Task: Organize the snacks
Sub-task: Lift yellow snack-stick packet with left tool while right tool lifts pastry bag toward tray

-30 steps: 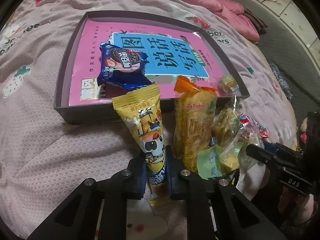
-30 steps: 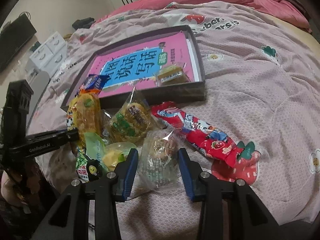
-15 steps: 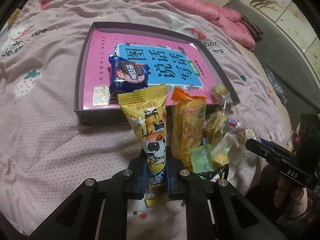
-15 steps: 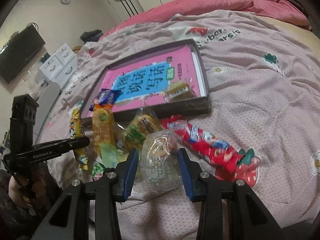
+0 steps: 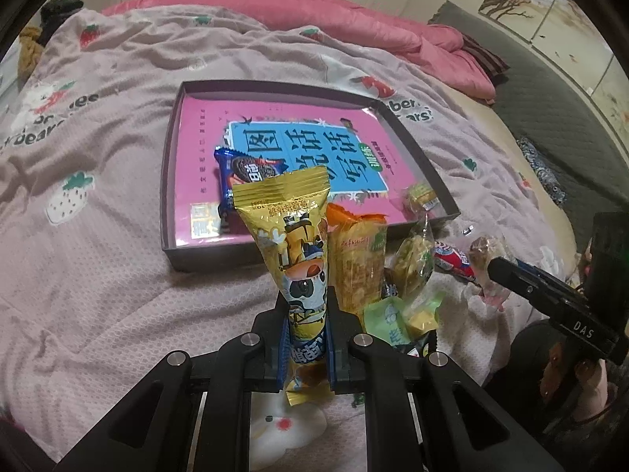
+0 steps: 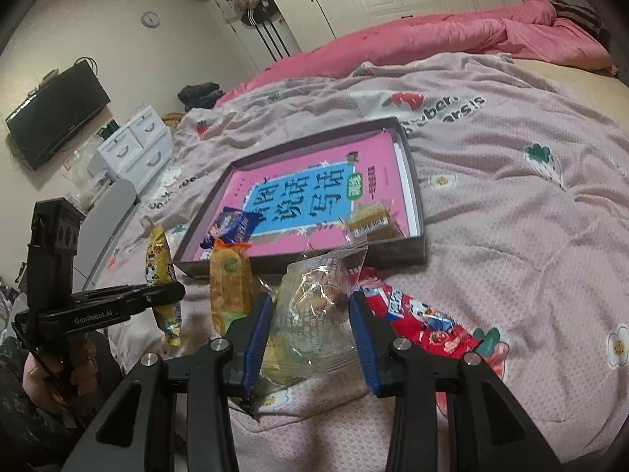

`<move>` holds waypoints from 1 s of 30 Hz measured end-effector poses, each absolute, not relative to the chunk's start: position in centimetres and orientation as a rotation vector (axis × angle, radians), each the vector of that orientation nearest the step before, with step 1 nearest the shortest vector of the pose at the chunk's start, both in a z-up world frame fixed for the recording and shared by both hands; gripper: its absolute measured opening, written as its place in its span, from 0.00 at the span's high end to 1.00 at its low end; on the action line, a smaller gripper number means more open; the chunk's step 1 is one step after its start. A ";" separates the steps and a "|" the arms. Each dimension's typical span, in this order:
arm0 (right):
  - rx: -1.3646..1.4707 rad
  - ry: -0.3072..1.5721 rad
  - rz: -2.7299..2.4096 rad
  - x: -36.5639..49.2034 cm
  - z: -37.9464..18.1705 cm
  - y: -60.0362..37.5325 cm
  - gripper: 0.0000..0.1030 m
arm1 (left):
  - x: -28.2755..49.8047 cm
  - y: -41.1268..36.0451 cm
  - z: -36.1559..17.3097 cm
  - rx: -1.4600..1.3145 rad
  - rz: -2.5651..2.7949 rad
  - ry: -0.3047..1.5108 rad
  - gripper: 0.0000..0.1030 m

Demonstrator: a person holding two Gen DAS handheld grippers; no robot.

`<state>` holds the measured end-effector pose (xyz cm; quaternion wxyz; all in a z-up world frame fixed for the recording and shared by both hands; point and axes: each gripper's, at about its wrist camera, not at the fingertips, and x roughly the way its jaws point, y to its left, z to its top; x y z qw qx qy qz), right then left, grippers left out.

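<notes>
My left gripper is shut on a yellow snack packet and holds it upright above the bed, short of the dark shallow box. The box holds a pink book, a blue cookie pack and a small wrapped snack. My right gripper is shut on a clear bagged pastry, lifted above the snack pile. The yellow packet and left gripper show at the left of the right wrist view.
Loose snacks lie on the quilt by the box's near edge: an orange-yellow pack, a clear bag of biscuits, a green packet, a red packet. A pink duvet lies behind.
Both grippers have risen with their snacks. The yellow packet now stands in front of the box. The clear pastry bag has come up off the pile.
</notes>
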<state>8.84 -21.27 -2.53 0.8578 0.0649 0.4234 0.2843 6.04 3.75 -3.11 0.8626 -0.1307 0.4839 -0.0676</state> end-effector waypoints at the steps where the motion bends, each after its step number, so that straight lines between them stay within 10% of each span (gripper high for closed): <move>1: 0.134 0.881 0.601 8.8 -2.4 -21.2 0.60 | 6.0 3.8 -3.0 -0.274 -0.142 1.011 0.86; 30: 0.137 0.780 0.612 9.1 -0.7 -21.1 0.60 | 5.6 4.4 -0.2 -0.251 -0.101 0.918 0.86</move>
